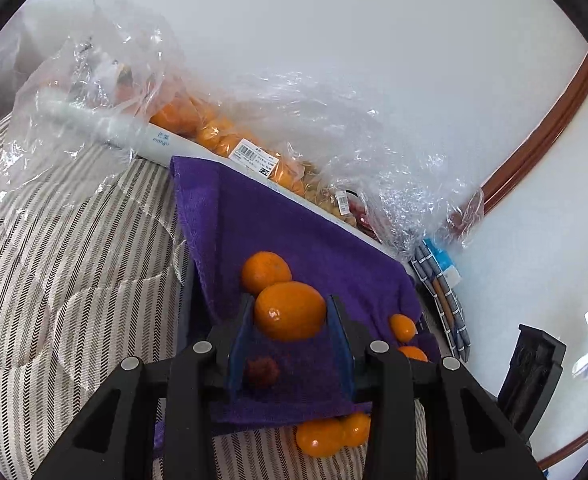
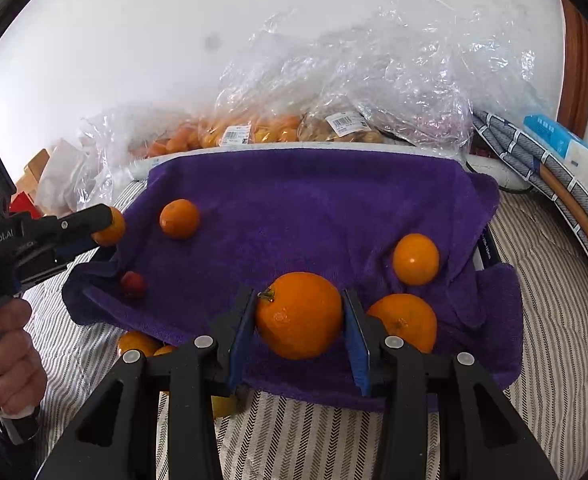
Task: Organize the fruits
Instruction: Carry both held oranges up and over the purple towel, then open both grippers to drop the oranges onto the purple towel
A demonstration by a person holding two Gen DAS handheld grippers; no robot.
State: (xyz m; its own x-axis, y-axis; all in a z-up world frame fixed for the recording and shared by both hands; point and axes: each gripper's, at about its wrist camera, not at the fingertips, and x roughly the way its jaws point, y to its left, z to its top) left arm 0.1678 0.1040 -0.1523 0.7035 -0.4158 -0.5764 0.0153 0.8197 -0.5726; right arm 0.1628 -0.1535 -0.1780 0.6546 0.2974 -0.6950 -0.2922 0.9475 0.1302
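Striped bedding (image 2: 554,320) under everything, purple towel (image 2: 314,208) spread on it as sorting mat, white wall behind.

Nearest, R tool (image 2: 300,316): blue pads pinching a large orange (image 2: 298,315) w/ stem stub, held just above towel's near edge. Grip is across the widest part, prob. so it can't roll out.

L tool (image 1: 289,314): pinching a smaller orange (image 1: 289,311), also over the towel. In R wrist view same tool comes in from the left, hand (image 2: 11,356) on its handle.

Just R of R tool: one orange (image 2: 404,322) touching the pad's outer side; another (image 2: 416,258) a bit beyond. Ahead-left: lone mandarin (image 2: 179,218); small dark-red fruit (image 2: 133,284) near towel's left fold, kind unclear. Towel folds prob. stop rollers.

Below towel's near edge, on bedding: couple of oranges (image 1: 320,436) half tucked under, not yet sorted.

Far: white tray or box rim (image 2: 294,146) behind towel, holding clear plastic bags (image 2: 374,80). Contents: labelled bag of small oranges (image 2: 245,130), bag of brownish fruit (image 2: 342,128), something red at one end. Loose bag film billows above.

Judgement: sorting mid-way, two fruit in hand.
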